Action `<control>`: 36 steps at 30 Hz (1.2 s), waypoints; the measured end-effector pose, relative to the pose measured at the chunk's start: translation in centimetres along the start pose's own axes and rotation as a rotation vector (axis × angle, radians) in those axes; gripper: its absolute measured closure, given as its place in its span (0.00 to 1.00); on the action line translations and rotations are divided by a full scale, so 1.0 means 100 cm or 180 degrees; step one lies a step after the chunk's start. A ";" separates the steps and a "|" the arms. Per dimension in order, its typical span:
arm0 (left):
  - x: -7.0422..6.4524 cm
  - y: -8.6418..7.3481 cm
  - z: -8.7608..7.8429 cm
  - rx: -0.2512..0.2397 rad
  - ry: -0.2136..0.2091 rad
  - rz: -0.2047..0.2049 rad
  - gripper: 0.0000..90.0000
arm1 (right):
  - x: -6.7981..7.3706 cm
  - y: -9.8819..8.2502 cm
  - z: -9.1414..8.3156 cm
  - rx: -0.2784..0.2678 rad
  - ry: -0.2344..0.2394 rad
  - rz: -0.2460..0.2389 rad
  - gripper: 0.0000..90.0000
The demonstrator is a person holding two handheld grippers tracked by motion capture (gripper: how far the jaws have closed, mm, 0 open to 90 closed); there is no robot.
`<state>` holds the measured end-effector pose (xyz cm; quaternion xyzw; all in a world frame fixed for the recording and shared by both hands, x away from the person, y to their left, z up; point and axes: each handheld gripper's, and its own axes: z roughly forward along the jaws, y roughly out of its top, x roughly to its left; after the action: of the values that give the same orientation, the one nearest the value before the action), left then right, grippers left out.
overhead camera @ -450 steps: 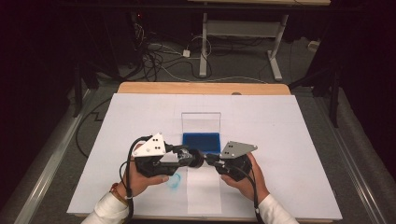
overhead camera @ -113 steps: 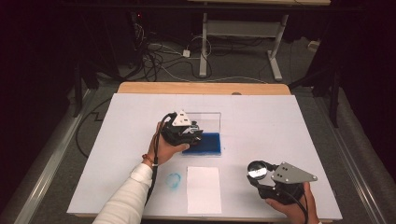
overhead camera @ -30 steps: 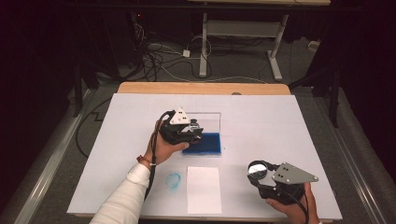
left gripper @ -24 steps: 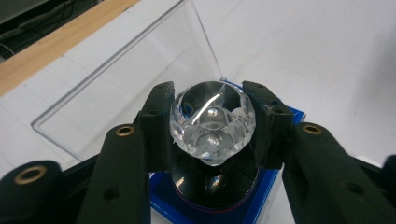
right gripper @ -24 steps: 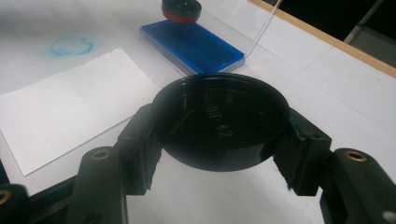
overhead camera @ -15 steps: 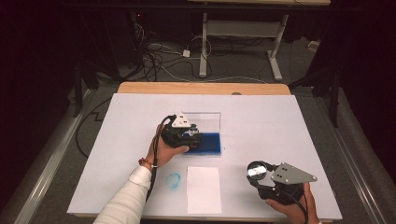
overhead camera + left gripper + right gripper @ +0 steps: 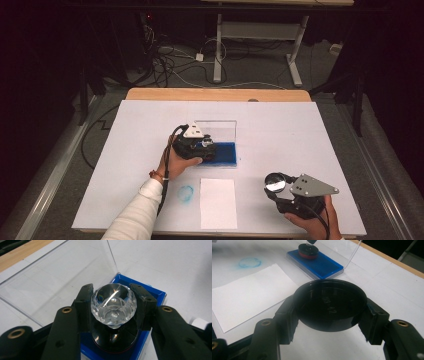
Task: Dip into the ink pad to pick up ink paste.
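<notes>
**Operator:** Two grips are live right now. My left gripper (image 7: 113, 293) is clenched on the faceted clear crystal knob (image 7: 113, 306) of a round stamp, whose black base with a red rim (image 7: 308, 251) sits on the blue ink pad (image 7: 322, 265) in the open clear plastic case (image 7: 216, 131). My right gripper (image 7: 329, 307) is grasping the round black stamp cap (image 7: 329, 303), parked above the white bench (image 7: 300, 130) near its front right edge, well apart from the pad.

**Observer:** So the step in hand is inking?

**Operator:** That's my reading. To do it well I'd press straight down, keeping the stamp upright so the whole face takes ink evenly; a tilt would load one edge only.

**Observer:** And the knob? It looks slippery.

**Operator:** It is faceted and glossy, so I'd keep the jaws square on its widest girth and lift vertically, without twisting, or it could squirt out.

**Observer:** Where should it go next?

**Operator:** Most likely the white rectangular sheet of paper (image 7: 218, 202) near the front edge, just beside the faint blue ring-shaped ink mark (image 7: 186, 193) on the bench. I'd clear the upright case lid on the way and hold the cap hand quiet.
</notes>
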<state>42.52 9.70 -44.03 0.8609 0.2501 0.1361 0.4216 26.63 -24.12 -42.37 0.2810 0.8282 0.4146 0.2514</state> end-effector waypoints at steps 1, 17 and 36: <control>0.000 -0.001 0.000 0.0014 0.0004 0.0014 0.61 | 0.000 0.000 0.000 0.0001 0.0000 -0.0009 0.43; 0.000 -0.005 0.001 0.0021 -0.0006 -0.0004 0.61 | 0.002 0.000 0.001 0.0015 0.0008 -0.0019 0.43; 0.001 -0.004 -0.002 0.0058 -0.0099 -0.0095 0.61 | 0.002 0.000 0.002 0.0022 0.0011 -0.0018 0.43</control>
<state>42.34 10.11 -44.23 0.8629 0.2575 0.1142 0.4195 26.63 -23.92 -42.47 0.2789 0.8308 0.4116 0.2501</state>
